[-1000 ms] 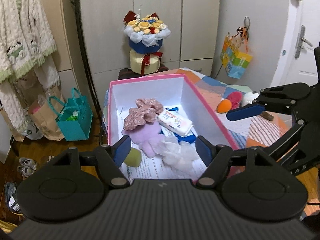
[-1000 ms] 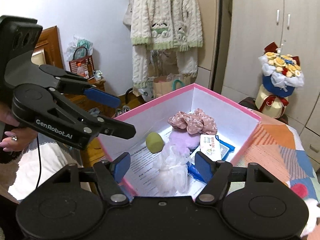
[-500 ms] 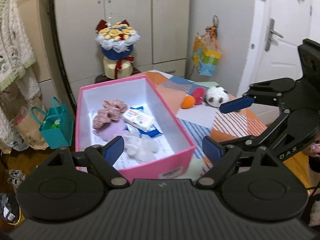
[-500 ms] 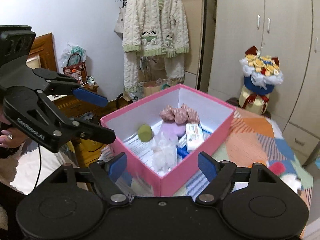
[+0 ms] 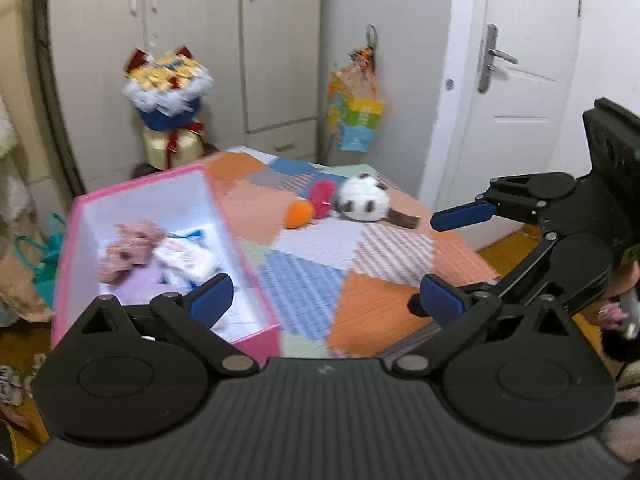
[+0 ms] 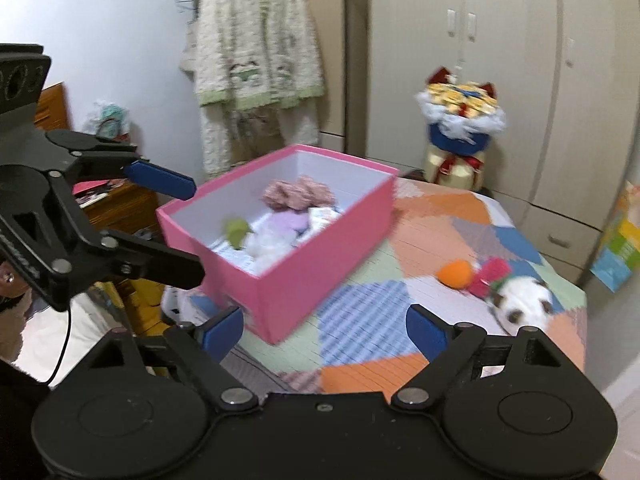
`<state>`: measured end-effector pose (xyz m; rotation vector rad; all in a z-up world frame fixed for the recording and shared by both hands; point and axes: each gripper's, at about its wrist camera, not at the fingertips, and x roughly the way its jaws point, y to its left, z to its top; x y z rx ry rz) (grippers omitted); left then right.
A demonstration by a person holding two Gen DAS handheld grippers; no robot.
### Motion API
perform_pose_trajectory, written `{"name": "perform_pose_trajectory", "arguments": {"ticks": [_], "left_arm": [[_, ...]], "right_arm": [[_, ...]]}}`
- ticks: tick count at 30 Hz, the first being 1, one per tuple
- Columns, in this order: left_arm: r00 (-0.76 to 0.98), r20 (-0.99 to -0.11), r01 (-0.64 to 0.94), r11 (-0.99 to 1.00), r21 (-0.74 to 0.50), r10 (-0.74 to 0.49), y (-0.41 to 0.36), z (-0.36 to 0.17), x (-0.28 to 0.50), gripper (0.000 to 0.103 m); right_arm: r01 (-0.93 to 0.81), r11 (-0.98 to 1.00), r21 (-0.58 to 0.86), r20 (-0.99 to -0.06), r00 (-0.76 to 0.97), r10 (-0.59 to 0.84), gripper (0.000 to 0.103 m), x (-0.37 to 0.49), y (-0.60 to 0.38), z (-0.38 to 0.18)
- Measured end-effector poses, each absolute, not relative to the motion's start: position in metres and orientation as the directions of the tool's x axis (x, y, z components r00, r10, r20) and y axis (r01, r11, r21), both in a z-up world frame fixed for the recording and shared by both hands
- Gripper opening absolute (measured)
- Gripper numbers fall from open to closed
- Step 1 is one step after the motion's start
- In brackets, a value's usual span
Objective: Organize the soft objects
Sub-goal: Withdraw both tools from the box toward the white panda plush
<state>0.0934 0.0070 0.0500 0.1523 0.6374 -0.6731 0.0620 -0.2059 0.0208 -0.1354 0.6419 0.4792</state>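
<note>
A pink box (image 5: 256, 336) (image 6: 320, 272) stands on the patchwork cloth and holds several soft things: a pink scrunchie (image 6: 300, 194), a purple plush (image 6: 286, 222), a white puff, a green ball (image 6: 237, 231) and a tissue pack (image 5: 186, 256). Out on the cloth lie an orange ball (image 5: 299, 214) (image 6: 454, 274), a red fuzzy toy (image 5: 322, 194) (image 6: 490, 276) and a panda plush (image 5: 362, 200) (image 6: 522, 304). My left gripper (image 5: 326, 300) hovers over the cloth right of the box, its jaws opening with nothing between them. My right gripper (image 6: 324, 330) is also opening, empty, near the box's front corner.
A flower bouquet (image 5: 168, 108) stands on a stool behind the table. A colourful bag (image 5: 354, 116) hangs on the wardrobe, a cardigan (image 6: 256, 72) hangs at the left. A teal bag (image 5: 44, 256) sits on the floor beside the box. A white door (image 5: 520, 80) is at the right.
Both grippers have pulled back from over the box and swung right toward the loose toys, and both jaws have spread wider. The box's contents have not moved.
</note>
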Motion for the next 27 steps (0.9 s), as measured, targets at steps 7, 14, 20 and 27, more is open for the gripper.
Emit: {"name": "perform_pose_trajectory", "arguments": {"ticks": [7,14,20,27], "left_arm": [[0.521,-0.619,0.632,0.753,-0.183,-0.588,-0.037,0.033,0.123,0.101],[0.533,-0.609,0.612,0.765,-0.201,-0.587,-0.071,0.026,0.146,0.101],[0.494,-0.628,0.588,0.763,-0.267,-0.601,-0.092,0.009,0.17,0.101],[0.532,-0.619,0.555,0.79,-0.26,-0.578,-0.112,-0.014,0.192,0.099]], "right_arm": [[-0.383,0.924,-0.005,-0.594,0.744,0.305,0.092,0.07,-0.244,0.008],[-0.348,0.937,-0.034,-0.601,0.756,0.259,0.092,0.09,-0.271,-0.014],[-0.307,0.951,-0.03,-0.613,0.758,0.225,0.092,0.109,-0.29,-0.038],[-0.335,0.94,-0.07,-0.6,0.767,0.228,0.092,0.127,-0.306,-0.059]]}}
